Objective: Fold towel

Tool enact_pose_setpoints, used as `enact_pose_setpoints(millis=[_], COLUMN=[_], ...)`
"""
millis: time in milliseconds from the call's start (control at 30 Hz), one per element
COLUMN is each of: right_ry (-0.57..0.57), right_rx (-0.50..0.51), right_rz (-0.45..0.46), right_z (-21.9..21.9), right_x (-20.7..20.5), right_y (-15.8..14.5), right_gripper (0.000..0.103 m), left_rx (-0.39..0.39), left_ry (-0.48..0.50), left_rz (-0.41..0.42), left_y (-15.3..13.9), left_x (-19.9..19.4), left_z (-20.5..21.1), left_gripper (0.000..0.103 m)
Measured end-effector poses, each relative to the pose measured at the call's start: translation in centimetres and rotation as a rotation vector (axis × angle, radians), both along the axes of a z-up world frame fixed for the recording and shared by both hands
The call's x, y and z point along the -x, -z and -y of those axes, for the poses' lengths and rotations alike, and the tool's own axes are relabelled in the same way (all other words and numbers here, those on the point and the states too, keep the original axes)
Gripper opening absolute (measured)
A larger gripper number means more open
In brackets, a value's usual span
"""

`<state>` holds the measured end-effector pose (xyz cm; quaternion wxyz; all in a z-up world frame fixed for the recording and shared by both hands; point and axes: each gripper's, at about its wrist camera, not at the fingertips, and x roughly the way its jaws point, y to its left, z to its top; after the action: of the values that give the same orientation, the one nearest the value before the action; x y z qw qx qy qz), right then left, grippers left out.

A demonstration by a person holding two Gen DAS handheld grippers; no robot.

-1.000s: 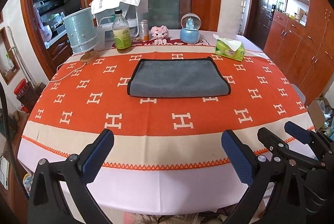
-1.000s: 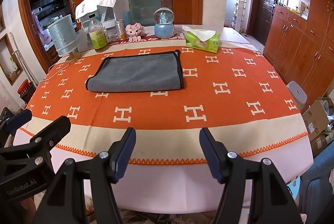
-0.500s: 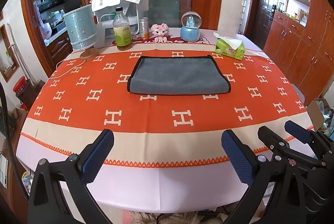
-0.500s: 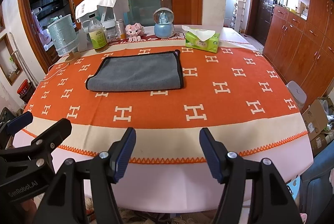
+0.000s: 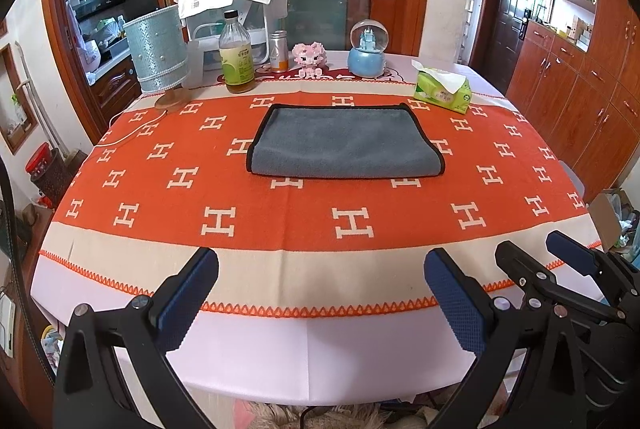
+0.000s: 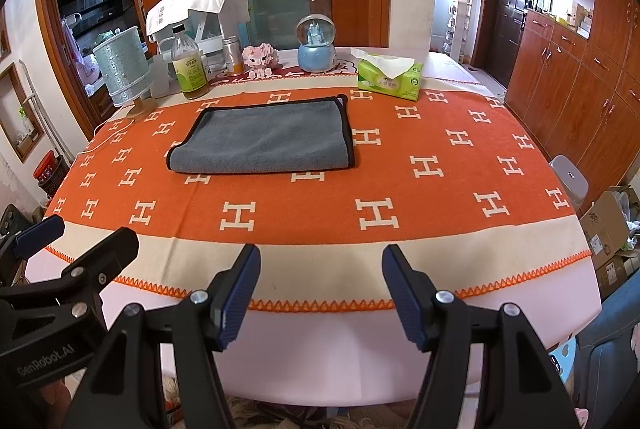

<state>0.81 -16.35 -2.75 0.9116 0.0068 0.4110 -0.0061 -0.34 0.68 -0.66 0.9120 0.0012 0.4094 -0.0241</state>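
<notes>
A grey towel [image 5: 346,143] with a black border lies flat, folded over, on the orange patterned tablecloth [image 5: 280,225] toward the far side of the table; it also shows in the right wrist view [image 6: 262,139]. My left gripper [image 5: 320,281] is open and empty, held above the table's near edge, well short of the towel. My right gripper [image 6: 320,273] is open and empty, also at the near edge. The right gripper shows at the right of the left wrist view [image 5: 560,269], and the left gripper at the left of the right wrist view [image 6: 72,245].
Along the far edge stand a silver-blue lampshade [image 5: 156,55], a bottle [image 5: 237,55], a small can [image 5: 279,50], a pink toy [image 5: 310,58], a snow globe [image 5: 367,49] and a green tissue pack [image 5: 442,91]. Wooden cabinets [image 5: 580,69] line the right.
Both grippers have drawn back slightly and risen; the table and towel sit a little farther off in view. The towel has not moved. Both jaws stay open.
</notes>
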Motion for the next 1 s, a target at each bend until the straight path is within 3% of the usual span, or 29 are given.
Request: enact_pose_setpoints(millis=[1000], right_ry=[-0.002], right_rx=[0.000], right_rz=[-0.004], right_z=[-0.40], right_x=[0.06], right_y=[0.20], right_gripper=[0.063], left_rx=[0.006], left_ry=[-0.004], left_rz=[-0.014], left_y=[0.47], left_x=[0.29], left_z=[-0.67], left_gripper=[0.102])
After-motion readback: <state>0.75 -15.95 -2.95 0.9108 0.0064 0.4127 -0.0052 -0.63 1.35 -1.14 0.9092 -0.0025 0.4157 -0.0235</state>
